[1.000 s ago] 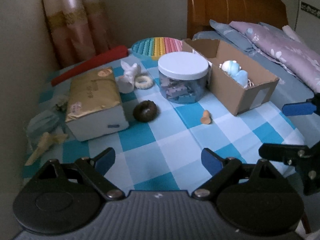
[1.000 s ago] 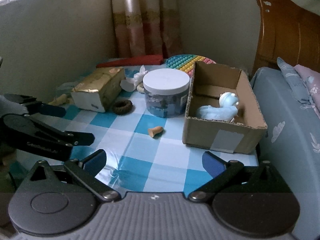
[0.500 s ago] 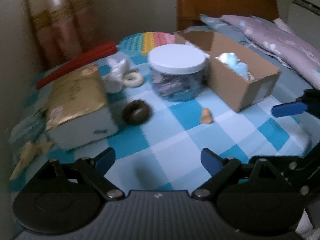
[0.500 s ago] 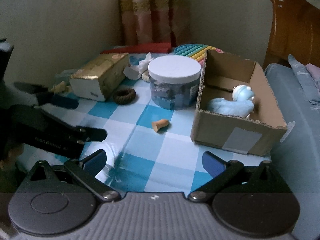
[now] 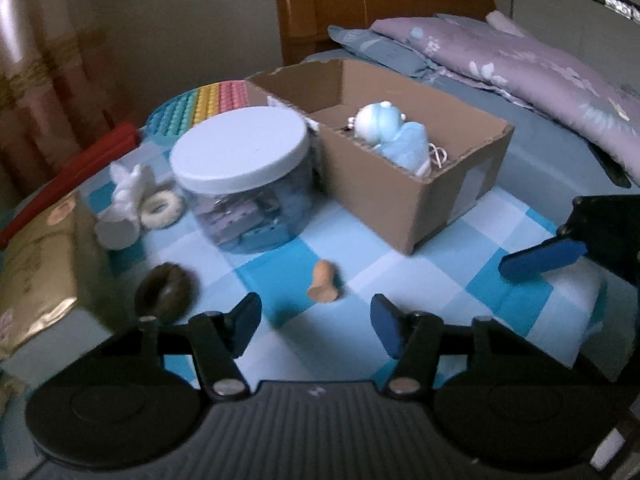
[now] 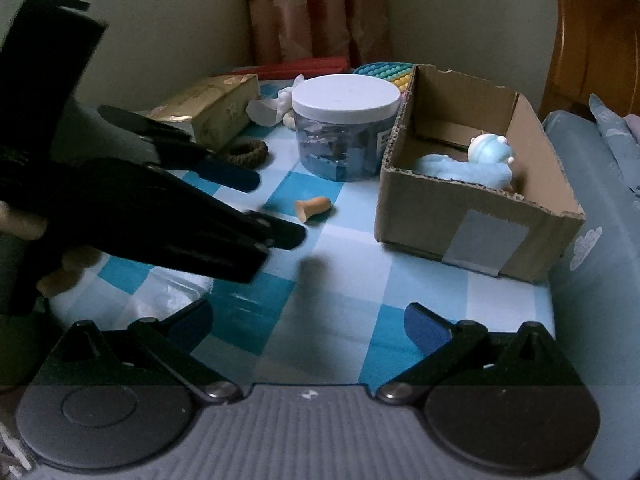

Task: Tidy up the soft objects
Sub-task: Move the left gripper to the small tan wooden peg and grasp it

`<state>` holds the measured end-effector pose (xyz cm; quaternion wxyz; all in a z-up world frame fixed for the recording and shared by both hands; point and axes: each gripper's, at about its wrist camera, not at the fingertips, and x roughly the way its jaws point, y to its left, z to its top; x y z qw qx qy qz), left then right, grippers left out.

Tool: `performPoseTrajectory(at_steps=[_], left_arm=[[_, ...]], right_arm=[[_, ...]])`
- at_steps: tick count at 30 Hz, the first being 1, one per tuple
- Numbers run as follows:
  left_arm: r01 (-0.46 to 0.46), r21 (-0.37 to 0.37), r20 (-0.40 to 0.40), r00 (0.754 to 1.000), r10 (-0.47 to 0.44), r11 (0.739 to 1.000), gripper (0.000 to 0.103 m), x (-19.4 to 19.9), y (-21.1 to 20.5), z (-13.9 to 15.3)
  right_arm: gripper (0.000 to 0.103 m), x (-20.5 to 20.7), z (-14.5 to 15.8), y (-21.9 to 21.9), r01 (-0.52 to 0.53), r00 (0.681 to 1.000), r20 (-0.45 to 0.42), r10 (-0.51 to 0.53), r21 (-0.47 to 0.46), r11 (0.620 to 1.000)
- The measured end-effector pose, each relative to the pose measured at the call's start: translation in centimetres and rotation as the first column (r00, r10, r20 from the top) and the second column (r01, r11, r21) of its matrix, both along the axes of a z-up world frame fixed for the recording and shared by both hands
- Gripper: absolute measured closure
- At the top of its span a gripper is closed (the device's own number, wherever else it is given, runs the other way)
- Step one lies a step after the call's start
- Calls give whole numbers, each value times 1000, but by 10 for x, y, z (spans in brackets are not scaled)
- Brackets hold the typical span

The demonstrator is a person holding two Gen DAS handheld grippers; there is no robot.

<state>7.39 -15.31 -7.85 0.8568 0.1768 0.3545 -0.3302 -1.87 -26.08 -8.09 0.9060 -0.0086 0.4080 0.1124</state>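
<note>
From the left wrist, the bench [image 5: 500, 280] wears a blue-and-white checked cloth and sits against a bed with a lilac floral pillow [image 5: 532, 60] and a wooden headboard [image 5: 380, 0]; a curtain [image 5: 36, 60] hangs at the left. The left gripper [image 5: 316, 326] has just been closing, its blue pads half apart with nothing between them, above the cloth just short of a small tan soft toy [image 5: 323, 282]. Around it lie a dark ring [image 5: 164, 289], a gold-wrapped packet [image 5: 36, 264], a white-lidded jar [image 5: 244, 172] and a cardboard box [image 5: 400, 184] holding a pale blue plush [image 5: 394, 132]. From the right wrist, the same checked cloth runs to a plain wall and the curtain. The right gripper [image 6: 308, 326] is released, pads wide apart over bare cloth. The left gripper's black arm crosses the left of this view, hiding part of the packet and the ring [image 6: 250, 154]; the tan toy [image 6: 314, 205] lies between it and the box [image 6: 480, 220].
</note>
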Motion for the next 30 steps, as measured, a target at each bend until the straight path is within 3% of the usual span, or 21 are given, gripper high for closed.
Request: performPoseTrajectory(at_steps=[20, 26, 30], left_arm=[[-141, 29, 1, 990, 141, 990, 49, 22, 15, -3], [-86, -11, -23, 996, 86, 996, 49, 12, 5, 3], [-81, 5, -4, 997, 81, 997, 49, 13, -12, -1]], right_arm=[[0, -1, -1, 0, -21, 1000, -3, 21, 49, 999], [0, 0, -3, -1, -23, 1000, -8, 24, 57, 998], [0, 0, -4, -1, -29, 999, -11, 30, 61, 998]])
